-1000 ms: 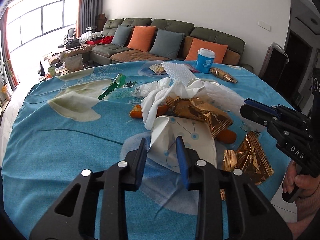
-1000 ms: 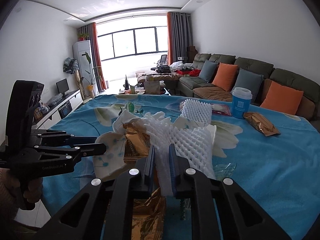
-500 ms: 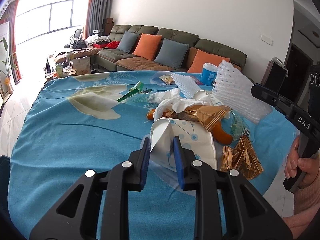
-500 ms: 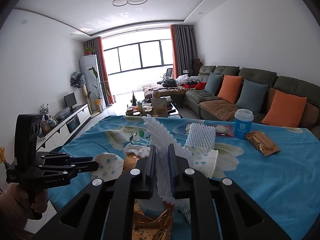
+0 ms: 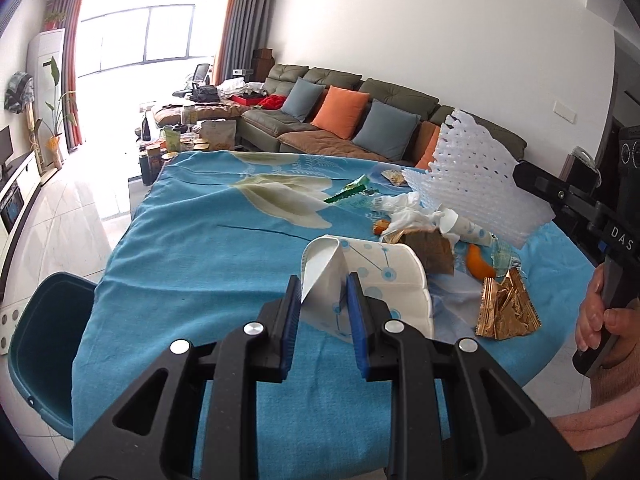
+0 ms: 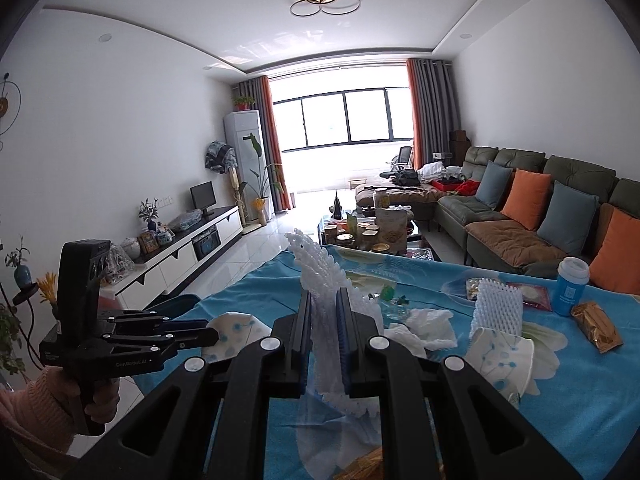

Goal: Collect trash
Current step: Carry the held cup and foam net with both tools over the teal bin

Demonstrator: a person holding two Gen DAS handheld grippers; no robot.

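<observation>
**Two light pieces in the air, and the bin sits off the table's left edge**

The biggest thing you can lose is the paper plate (image 5: 372, 276). Your left gripper (image 5: 323, 294) has its jaws drawn narrow on one folded flap only, so the rest of the plate hangs free; a quick swing could let it pivot, slip out, or sweep the litter beside it. The foam net (image 6: 320, 312) is the next worry. Your right gripper (image 6: 323, 320) is clamped tight on it, but the mesh is soft and springy, and its wide free end stands up above the pile, where it could catch on something as you turn.

The teal bin (image 5: 44, 344) sits below the left edge of the table (image 5: 180, 240), so both loads must cross that edge. The blue cloth on that side is bare and gives you open room. Carry high enough to clear the rim.

Watch the near edge: the gold wrapper (image 5: 506, 312) lies close to it and a brush from the plate could knock it to the floor. The orange peel (image 5: 478, 264), crumpled tissue (image 5: 404, 216), green wrapper (image 5: 348, 192) and blue cup (image 6: 570, 286) are well apart from your path.
</observation>
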